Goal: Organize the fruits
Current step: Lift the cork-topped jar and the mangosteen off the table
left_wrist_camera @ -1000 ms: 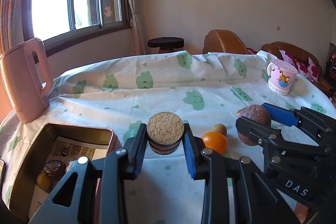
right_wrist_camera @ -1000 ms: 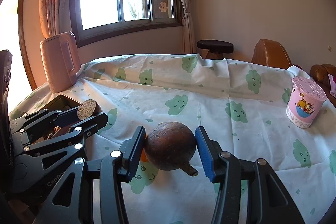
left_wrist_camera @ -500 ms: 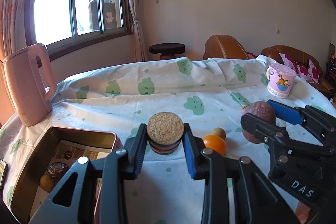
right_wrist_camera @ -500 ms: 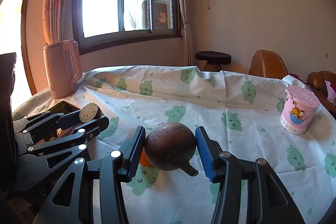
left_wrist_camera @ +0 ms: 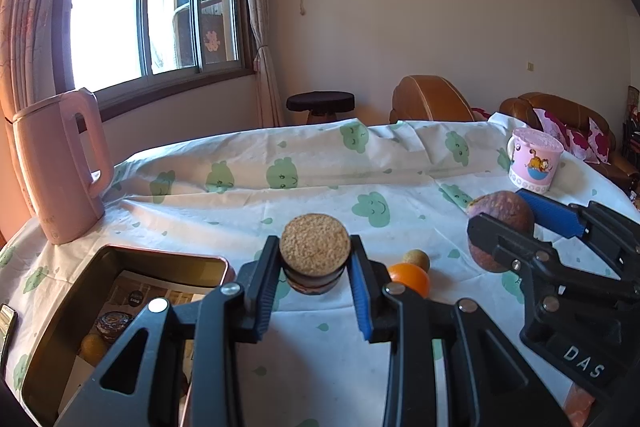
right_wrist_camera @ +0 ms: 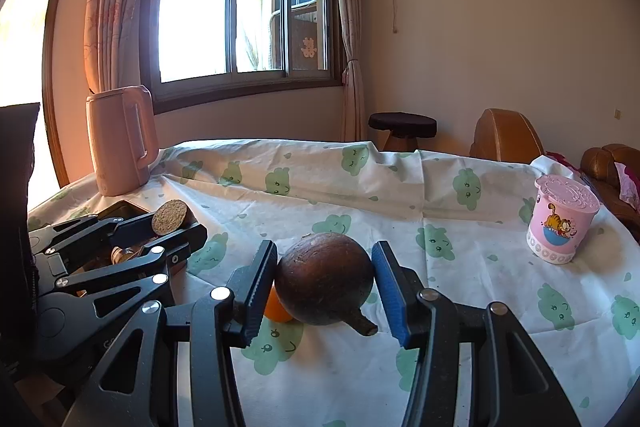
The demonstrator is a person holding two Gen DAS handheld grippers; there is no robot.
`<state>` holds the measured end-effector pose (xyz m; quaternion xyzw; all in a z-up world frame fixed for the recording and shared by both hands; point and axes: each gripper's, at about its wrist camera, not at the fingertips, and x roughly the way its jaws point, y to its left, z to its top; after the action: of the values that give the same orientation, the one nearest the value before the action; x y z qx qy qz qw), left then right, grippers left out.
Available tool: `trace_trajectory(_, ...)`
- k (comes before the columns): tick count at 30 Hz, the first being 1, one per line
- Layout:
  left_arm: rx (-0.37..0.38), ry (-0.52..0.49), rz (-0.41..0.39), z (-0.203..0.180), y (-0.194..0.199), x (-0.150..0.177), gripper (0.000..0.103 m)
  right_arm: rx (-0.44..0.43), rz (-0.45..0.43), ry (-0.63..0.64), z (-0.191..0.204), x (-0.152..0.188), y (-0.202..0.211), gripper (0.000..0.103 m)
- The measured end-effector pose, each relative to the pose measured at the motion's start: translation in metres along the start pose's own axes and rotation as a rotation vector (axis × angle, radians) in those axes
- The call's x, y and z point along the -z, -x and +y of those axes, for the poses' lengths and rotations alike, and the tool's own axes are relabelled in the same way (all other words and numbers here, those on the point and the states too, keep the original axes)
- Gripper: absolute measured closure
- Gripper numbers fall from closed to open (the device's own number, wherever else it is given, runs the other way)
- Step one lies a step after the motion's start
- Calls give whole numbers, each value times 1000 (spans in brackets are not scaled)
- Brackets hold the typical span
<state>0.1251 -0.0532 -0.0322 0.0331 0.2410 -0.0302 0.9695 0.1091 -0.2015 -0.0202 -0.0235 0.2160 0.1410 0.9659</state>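
Note:
My left gripper [left_wrist_camera: 314, 287] is shut on a small dark jar with a cork lid [left_wrist_camera: 314, 250], held above the table just right of the open metal tin [left_wrist_camera: 64, 331]. It also shows in the right wrist view [right_wrist_camera: 172, 223]. My right gripper [right_wrist_camera: 325, 287] is shut on a round brown fruit with a stem [right_wrist_camera: 325, 277], held above the cloth; the fruit shows in the left wrist view [left_wrist_camera: 500, 223]. An orange [left_wrist_camera: 410, 277] and a small tan fruit [left_wrist_camera: 417, 259] lie on the tablecloth between the grippers. The tin holds a dark jar [left_wrist_camera: 114, 321] and a yellowish fruit [left_wrist_camera: 93, 345].
A pink kettle [left_wrist_camera: 60, 167] stands at the table's left rear. A pink cartoon cup [left_wrist_camera: 534, 161] stands at the right rear. A stool [left_wrist_camera: 320, 105] and brown sofas [left_wrist_camera: 432, 99] are beyond the table. A green-patterned white cloth [left_wrist_camera: 320, 179] covers the table.
Both grippers have risen and tilted up a little, each still holding its object. The tin and the fruits on the cloth have not moved.

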Motion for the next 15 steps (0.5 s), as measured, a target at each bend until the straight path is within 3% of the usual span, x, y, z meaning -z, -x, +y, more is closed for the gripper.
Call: trace_trajectory(15,-9,1,-30,0,7,-2,68,11,-49,-1,1,1,12,51)
